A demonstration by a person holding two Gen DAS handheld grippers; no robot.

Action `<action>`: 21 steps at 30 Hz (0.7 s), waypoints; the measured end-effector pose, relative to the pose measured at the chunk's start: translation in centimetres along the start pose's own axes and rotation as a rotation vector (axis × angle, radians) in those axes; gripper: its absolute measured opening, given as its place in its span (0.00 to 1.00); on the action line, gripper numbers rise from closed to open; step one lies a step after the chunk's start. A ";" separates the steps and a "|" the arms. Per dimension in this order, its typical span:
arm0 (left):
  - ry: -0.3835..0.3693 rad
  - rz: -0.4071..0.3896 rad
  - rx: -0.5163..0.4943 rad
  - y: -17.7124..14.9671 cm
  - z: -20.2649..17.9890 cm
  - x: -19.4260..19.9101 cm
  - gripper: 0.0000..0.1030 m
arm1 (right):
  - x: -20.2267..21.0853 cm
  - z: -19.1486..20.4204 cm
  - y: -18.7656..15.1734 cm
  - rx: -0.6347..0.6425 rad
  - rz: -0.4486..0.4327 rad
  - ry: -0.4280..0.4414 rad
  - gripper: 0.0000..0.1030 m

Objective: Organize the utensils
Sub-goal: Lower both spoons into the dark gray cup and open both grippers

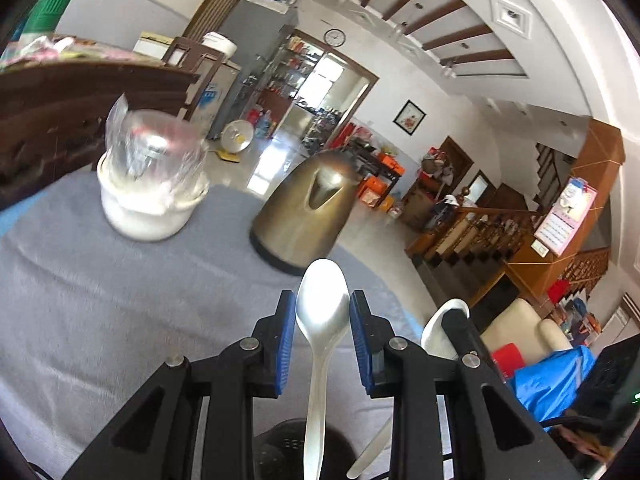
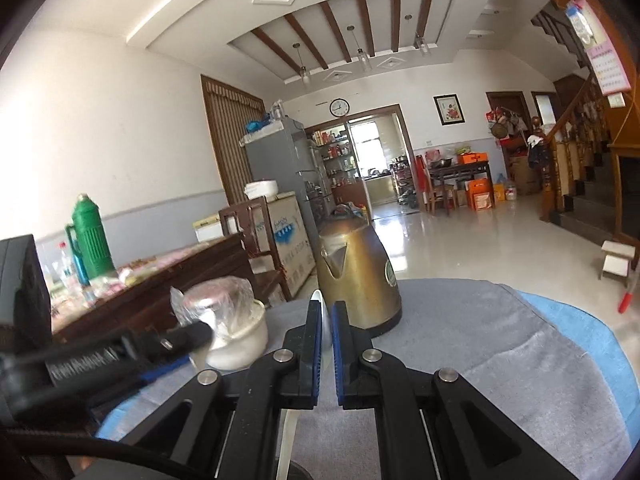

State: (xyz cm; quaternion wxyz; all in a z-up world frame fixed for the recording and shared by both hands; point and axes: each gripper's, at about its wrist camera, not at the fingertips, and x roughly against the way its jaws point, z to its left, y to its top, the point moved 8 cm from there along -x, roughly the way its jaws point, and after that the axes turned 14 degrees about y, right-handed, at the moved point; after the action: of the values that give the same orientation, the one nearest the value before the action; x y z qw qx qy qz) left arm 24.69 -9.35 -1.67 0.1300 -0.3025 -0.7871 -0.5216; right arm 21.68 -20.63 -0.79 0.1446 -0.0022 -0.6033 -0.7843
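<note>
In the left wrist view my left gripper (image 1: 322,304) has its blue pads on either side of the bowl of a silver spoon (image 1: 323,300), which stands upright with its handle down in a dark perforated utensil holder (image 1: 280,448) below. A second white spoon (image 1: 440,332) stands beside it, partly behind the right gripper's black finger. In the right wrist view my right gripper (image 2: 326,312) is closed on that spoon (image 2: 325,320), seen edge-on between the pads, handle hanging down. The left gripper (image 2: 120,352) shows at the left.
A brass-coloured kettle (image 1: 304,216) (image 2: 356,276) and a white pot with a plastic-wrapped glass lid (image 1: 152,184) (image 2: 232,328) stand on the grey cloth-covered table (image 1: 100,300). A dark wooden table with a green thermos (image 2: 90,236) lies to the left.
</note>
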 end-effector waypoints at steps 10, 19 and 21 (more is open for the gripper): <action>0.011 0.024 -0.047 -2.9 1.2 0.9 0.28 | -0.2 0.7 -3.2 0.045 0.079 0.043 0.07; -0.003 0.060 -0.081 -5.4 2.4 5.2 0.31 | 4.3 0.9 -4.8 -0.034 0.150 0.111 0.11; 0.000 0.069 -0.074 -5.9 3.2 6.7 0.34 | 5.3 1.0 -4.7 -0.069 0.147 0.126 0.19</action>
State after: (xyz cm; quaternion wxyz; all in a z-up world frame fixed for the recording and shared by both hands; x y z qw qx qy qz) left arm 16.19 -5.83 -3.94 0.1368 -0.3339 -0.7565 -0.5454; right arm 15.38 -19.79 -4.08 0.2394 -0.0020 -0.5640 -0.7903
